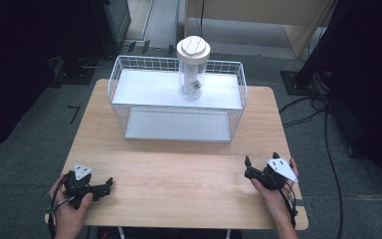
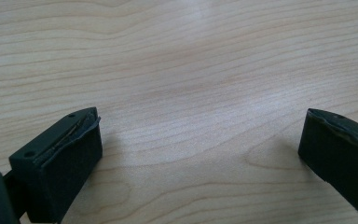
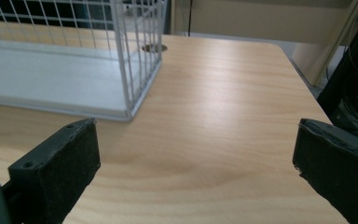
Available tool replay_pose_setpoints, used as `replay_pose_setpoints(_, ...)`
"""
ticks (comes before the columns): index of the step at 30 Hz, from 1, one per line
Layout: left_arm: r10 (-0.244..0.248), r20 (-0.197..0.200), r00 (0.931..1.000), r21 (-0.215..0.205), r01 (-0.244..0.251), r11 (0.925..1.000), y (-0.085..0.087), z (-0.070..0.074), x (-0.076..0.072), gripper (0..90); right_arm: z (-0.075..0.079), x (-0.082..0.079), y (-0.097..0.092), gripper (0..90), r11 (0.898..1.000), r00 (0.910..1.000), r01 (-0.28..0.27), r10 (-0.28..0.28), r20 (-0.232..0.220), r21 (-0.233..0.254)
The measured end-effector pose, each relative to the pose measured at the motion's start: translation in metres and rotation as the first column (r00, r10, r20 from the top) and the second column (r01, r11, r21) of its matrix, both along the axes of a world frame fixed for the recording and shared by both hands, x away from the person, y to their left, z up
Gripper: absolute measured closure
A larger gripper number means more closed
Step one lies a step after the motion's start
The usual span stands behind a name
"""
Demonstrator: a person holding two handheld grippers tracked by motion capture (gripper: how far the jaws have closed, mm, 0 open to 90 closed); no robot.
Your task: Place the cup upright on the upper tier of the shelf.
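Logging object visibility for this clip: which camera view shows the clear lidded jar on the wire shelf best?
The high view: the jar stands whole and upright on the top tier of the wire shelf, its cream lid facing the camera. The right gripper view catches part of the wire shelf but not the jar. The left gripper view looks down at the tabletop.

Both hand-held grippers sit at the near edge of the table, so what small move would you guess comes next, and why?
Probably the right hand-held gripper moves forward toward the clear plastic jar with the cream lid. Both grippers are open and hold nothing, and that jar, upright on the top shelf of the white wire rack, is the one loose thing to grasp.
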State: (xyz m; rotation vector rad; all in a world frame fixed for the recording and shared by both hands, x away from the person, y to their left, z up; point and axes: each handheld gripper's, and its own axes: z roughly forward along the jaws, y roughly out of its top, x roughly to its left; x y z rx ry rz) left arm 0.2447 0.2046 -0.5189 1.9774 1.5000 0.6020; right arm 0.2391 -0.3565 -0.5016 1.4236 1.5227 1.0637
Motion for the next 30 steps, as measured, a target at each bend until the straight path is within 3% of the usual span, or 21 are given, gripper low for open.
replay_pose_setpoints(8,-0.001,0.000,1.0000,0.001,0.001,1.0000,0.000,0.000,0.000,0.0,-0.006,-0.020,-0.026,0.5,0.999,0.9975,0.050,-0.049,-0.052,0.012)
replay_pose_setpoints(11,-0.001,0.001,1.0000,0.002,0.001,1.0000,0.000,0.000,0.000,0.0,-0.011,-0.027,-0.035,0.6,0.997,0.9926,0.078,-0.078,-0.093,-0.003)
replay_pose_setpoints(13,-0.001,0.001,1.0000,0.002,0.001,1.0000,0.000,0.000,0.000,0.0,-0.015,-0.029,-0.042,0.7,0.994,0.9841,0.110,-0.112,-0.137,-0.023)
replay_pose_setpoints(18,-0.001,0.001,1.0000,0.002,0.001,1.0000,0.000,0.000,0.000,0.0,-0.019,-0.032,-0.054,0.7,0.991,0.9710,0.134,-0.135,-0.198,-0.017)
replay_pose_setpoints(20,-0.001,0.001,1.0000,0.002,0.001,1.0000,0.000,0.000,0.000,0.0,-0.019,-0.033,-0.057,0.7,0.989,0.9581,0.146,-0.148,-0.245,-0.023)
replay_pose_setpoints(30,-0.001,0.001,1.0000,0.002,0.001,1.0000,0.000,0.000,0.000,0.0,-0.023,-0.049,-0.069,4.4,0.991,0.9261,0.110,-0.128,-0.355,-0.071)
